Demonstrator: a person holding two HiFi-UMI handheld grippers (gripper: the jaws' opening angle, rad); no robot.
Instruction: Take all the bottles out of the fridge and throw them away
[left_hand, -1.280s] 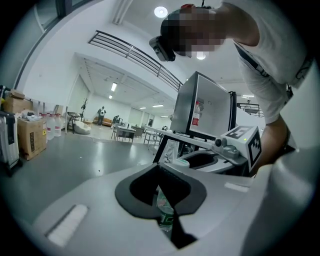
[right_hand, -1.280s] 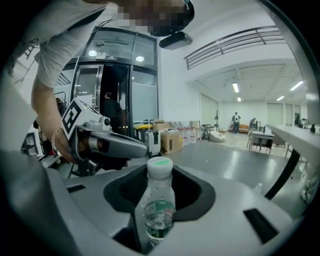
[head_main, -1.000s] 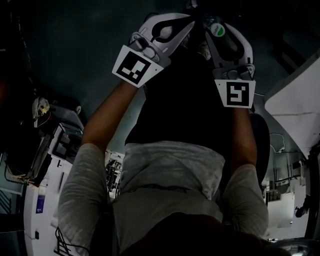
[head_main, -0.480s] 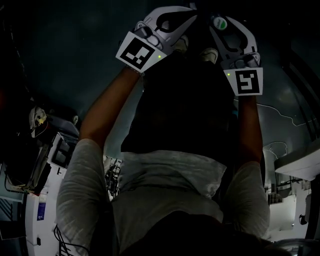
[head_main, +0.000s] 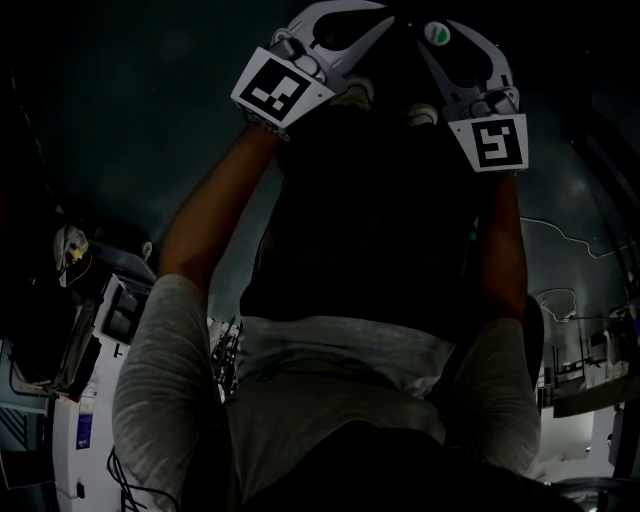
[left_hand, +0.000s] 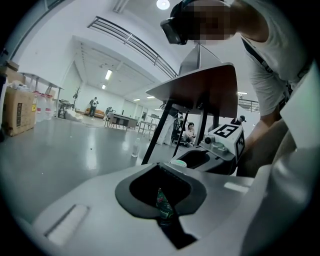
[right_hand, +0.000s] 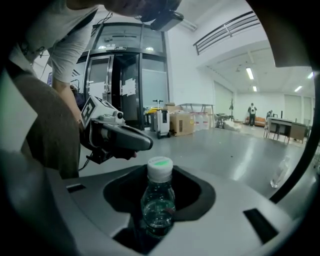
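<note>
In the right gripper view a clear bottle (right_hand: 158, 202) with a white, green-topped cap stands upright between the jaws; my right gripper (right_hand: 160, 220) is shut on it. The head view shows that cap (head_main: 437, 33) in the right gripper (head_main: 450, 45) at the top edge. My left gripper (head_main: 340, 35) is level with it, to its left. Its jaws stand close together in the left gripper view, and only a thin clear sliver with green print (left_hand: 164, 202) shows between them, seemingly part of a bottle. The left gripper (left_hand: 165, 215) looks shut on it.
A large black shape (head_main: 370, 200) fills the dim head view under both grippers. Another clear bottle (left_hand: 136, 147) stands on the shiny grey floor (left_hand: 60, 150) next to a black-legged stand (left_hand: 200, 90). Cardboard boxes (right_hand: 181, 122) and distant people sit farther off.
Both grippers have sunk together toward the floor, sliding to the top edge of the head view. The white surface at the right has left the picture. Both grips look unchanged.
</note>
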